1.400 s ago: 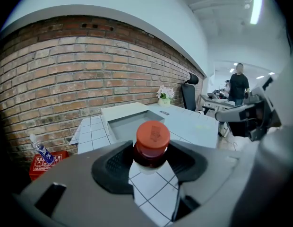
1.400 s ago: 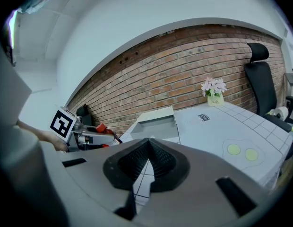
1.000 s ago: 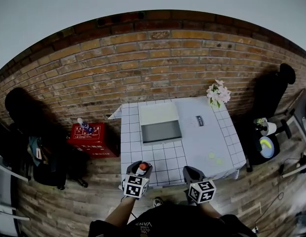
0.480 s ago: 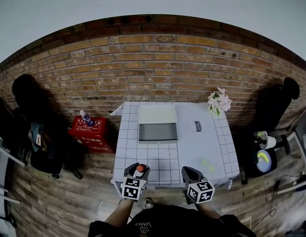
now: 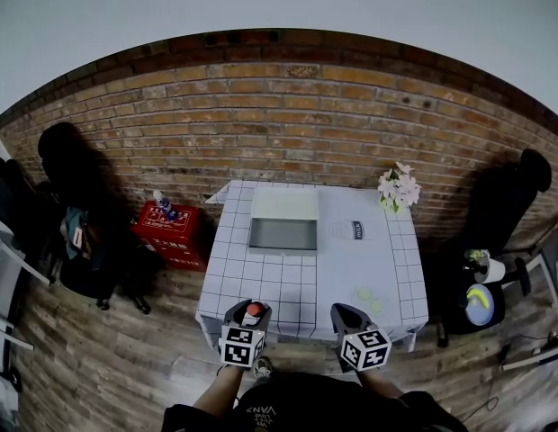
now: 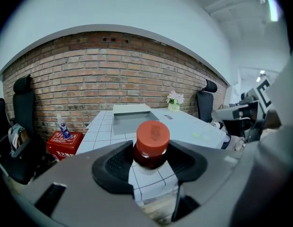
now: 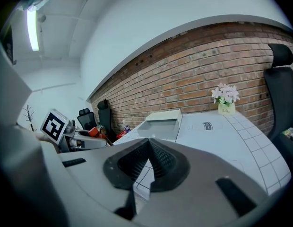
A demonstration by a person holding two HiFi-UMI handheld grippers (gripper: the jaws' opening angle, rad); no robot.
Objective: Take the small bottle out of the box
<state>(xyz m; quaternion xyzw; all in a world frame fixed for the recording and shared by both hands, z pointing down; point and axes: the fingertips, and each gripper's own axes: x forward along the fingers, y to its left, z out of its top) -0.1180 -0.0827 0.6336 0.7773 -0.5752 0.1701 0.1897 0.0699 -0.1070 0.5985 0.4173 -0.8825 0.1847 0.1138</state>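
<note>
Left gripper clamping small bottle off table's near edge, box well apart; best carrying it upright. Right gripper closed, empty.

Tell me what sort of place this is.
Most likely an indoor office or studio room used as a work space. It has a bare brick wall, a wood-plank floor, a black office chair at the side, and a cloth-covered table set against the wall.

Table was square with a white, partly gridded cloth. On it sat an open grey box toward the back, pale potted flowers at the far right corner, a small dark label, and two yellowish spots.
</note>
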